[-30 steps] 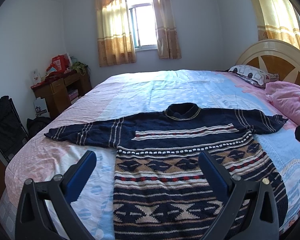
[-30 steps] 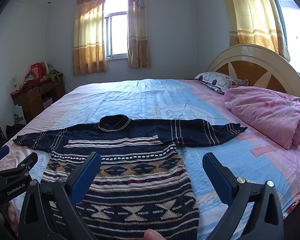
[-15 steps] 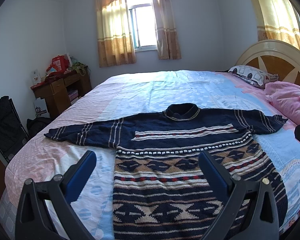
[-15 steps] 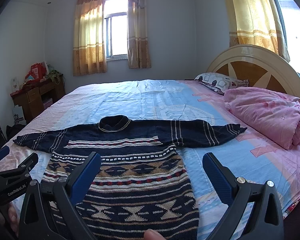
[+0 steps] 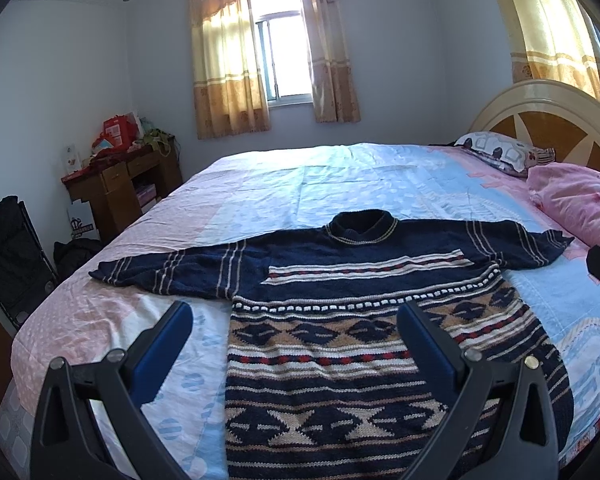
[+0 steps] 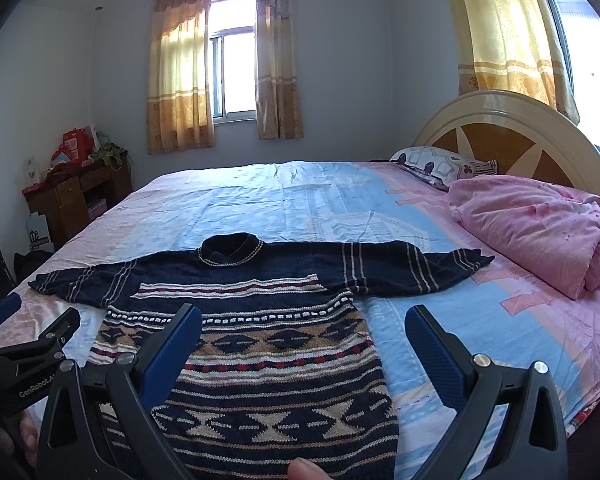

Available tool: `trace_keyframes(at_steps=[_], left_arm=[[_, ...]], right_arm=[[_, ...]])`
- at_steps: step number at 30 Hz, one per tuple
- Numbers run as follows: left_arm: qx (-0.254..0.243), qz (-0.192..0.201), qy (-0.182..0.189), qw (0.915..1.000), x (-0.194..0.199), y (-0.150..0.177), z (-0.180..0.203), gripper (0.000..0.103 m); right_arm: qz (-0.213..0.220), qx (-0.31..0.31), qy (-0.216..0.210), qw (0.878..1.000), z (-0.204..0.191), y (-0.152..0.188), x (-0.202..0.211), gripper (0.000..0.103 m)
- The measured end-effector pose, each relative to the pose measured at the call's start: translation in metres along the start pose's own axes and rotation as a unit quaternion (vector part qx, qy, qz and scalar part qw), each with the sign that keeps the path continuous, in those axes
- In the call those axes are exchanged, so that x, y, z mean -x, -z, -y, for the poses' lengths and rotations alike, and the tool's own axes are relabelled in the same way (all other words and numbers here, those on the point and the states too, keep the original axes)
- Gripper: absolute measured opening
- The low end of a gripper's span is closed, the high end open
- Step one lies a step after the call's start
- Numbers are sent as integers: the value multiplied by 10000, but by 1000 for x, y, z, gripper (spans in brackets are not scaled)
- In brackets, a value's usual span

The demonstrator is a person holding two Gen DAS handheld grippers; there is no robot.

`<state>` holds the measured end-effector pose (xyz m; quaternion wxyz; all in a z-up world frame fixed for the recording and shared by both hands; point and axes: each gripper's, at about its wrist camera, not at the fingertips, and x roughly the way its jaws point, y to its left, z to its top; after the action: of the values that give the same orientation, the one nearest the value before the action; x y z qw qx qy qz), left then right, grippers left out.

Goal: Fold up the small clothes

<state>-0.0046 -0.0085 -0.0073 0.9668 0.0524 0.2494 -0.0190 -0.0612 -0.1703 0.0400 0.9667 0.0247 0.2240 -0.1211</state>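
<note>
Left wrist view: left tool (image 5: 294, 316) spread wide, empty, poised over sweater (image 5: 340, 320) near its hem. Sweater flat on bed (image 5: 340, 176), hem nearest, body running straight away to collar, sleeves stretched out crosswise beyond. Left sleeve (image 5: 168, 276) off toward sweater's left, nearer left tool. Right tool (image 6: 302, 320) likewise spread, empty, over sweater's right edge; right sleeve (image 6: 412, 268) just beyond, probably its pick.

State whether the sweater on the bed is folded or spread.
Spread: the sweater lies flat on the bed, both sleeves stretched out sideways.
</note>
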Motion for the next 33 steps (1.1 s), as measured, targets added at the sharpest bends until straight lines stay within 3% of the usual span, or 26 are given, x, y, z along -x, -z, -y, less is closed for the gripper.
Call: trace_keyframes(at_steps=[12, 18, 21, 25, 31, 33], left_arm=[[-118, -137, -103, 9998, -21, 0, -1, 103], [-456, -305, -67, 9985, -52, 5, 10, 103], [-522, -336, -33, 9981, -67, 4, 12, 103], [-543, -411, 1, 9977, -95, -1, 16, 103], [-680, -501, -46, 9964, -135, -12, 26, 103], [-719, -503, -17, 9961, -147, -16, 29, 103]], right_arm=[[-29, 77, 3, 10000, 3, 4, -11, 102], [-252, 44, -199, 9995, 18, 12, -44, 102], [-375, 141, -82, 9992, 27, 12, -66, 102], [-531, 219, 177, 9982, 52, 13, -106, 101], [-834, -180, 501, 9951, 113, 13, -161, 101], [-946, -367, 649, 9927, 140, 10, -179, 93]])
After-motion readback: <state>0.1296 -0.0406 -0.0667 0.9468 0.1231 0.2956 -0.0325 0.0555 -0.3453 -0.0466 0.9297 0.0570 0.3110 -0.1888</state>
